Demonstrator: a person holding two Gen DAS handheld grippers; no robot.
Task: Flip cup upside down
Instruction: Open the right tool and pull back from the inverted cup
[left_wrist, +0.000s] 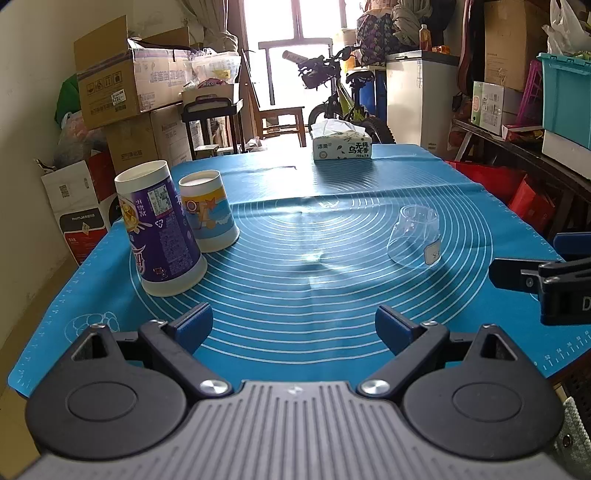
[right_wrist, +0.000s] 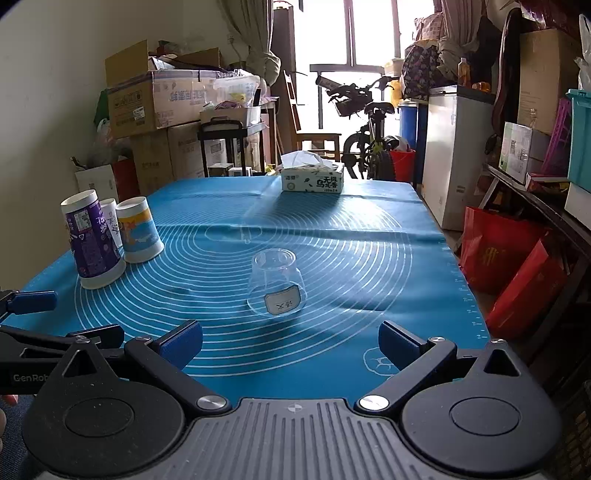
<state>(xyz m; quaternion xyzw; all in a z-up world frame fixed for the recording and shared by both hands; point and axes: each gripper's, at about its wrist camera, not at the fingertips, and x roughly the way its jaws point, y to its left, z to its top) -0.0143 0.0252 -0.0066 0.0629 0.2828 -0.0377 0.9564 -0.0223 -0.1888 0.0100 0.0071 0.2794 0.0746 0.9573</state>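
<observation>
A clear plastic cup (right_wrist: 276, 284) with a white label stands upside down on the blue mat (right_wrist: 332, 229), just ahead of my right gripper (right_wrist: 290, 341), which is open and empty. The cup also shows in the left wrist view (left_wrist: 415, 236) at the right. My left gripper (left_wrist: 293, 326) is open and empty over the mat's near edge. A purple paper cup (left_wrist: 162, 232) and a blue-and-yellow paper cup (left_wrist: 209, 212) stand upside down at the left; in the right wrist view they show as the purple cup (right_wrist: 92, 240) and the blue-and-yellow cup (right_wrist: 138, 229), with a third white cup (right_wrist: 112, 221) between them.
A tissue box (right_wrist: 313, 179) sits at the far edge of the mat (left_wrist: 332, 206). The right gripper's fingers (left_wrist: 535, 278) show at the right of the left wrist view. Cardboard boxes, a bicycle, a white freezer and red bags surround the table.
</observation>
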